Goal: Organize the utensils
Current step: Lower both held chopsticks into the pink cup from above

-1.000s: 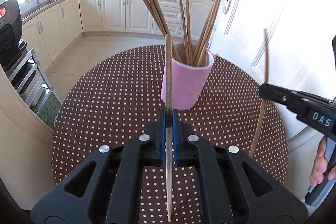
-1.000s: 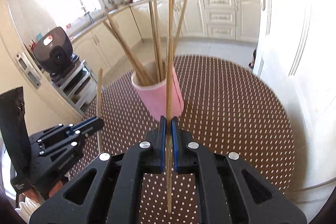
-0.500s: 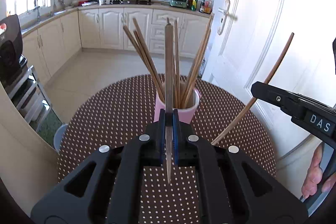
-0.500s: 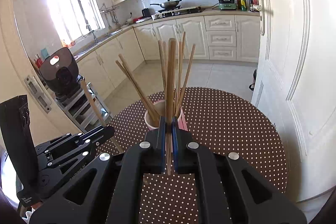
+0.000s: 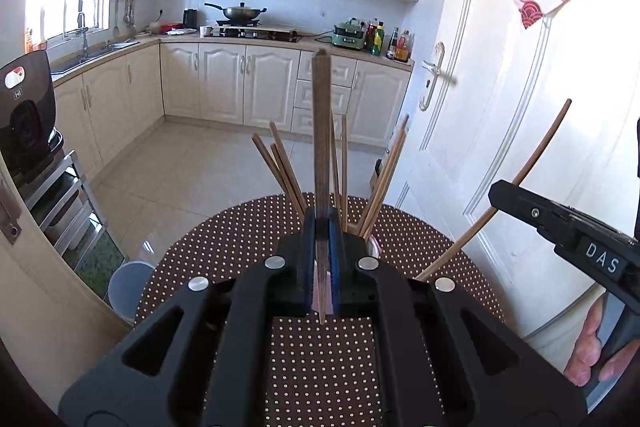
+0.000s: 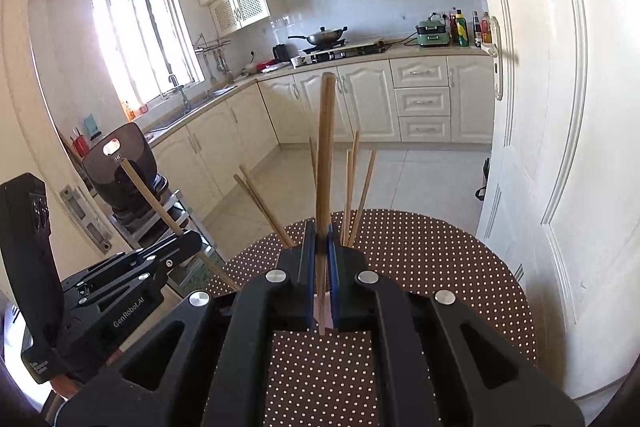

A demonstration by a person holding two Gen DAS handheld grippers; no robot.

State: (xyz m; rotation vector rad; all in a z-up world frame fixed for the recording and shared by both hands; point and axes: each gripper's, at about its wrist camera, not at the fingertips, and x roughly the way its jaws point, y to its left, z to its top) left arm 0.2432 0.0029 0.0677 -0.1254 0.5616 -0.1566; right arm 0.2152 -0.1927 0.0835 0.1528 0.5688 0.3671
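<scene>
My left gripper (image 5: 322,227) is shut on a dark wooden chopstick (image 5: 321,131) that stands upright between its pads. My right gripper (image 6: 320,235) is shut on a lighter chopstick (image 6: 325,147), also upright. Each shows in the other's view: the right gripper (image 5: 496,193) at the right with its chopstick (image 5: 520,179) slanting, the left gripper (image 6: 196,239) at the left with its chopstick (image 6: 148,195). A pink cup (image 5: 374,247) holding several chopsticks (image 5: 282,171) stands on the table just beyond both grippers, mostly hidden behind the fingers; its chopsticks (image 6: 352,187) also show in the right wrist view.
The round table has a brown polka-dot cloth (image 5: 240,239). A white door (image 5: 520,107) stands close on the right. A dark appliance on a metal rack (image 5: 28,115) and a pale bin (image 5: 128,287) stand left of the table. Kitchen cabinets (image 5: 240,83) line the far wall.
Both grippers have drawn back and tilted up, each still holding its chopstick. The pink cup now sits lower and farther off, mostly hidden behind the fingers.
</scene>
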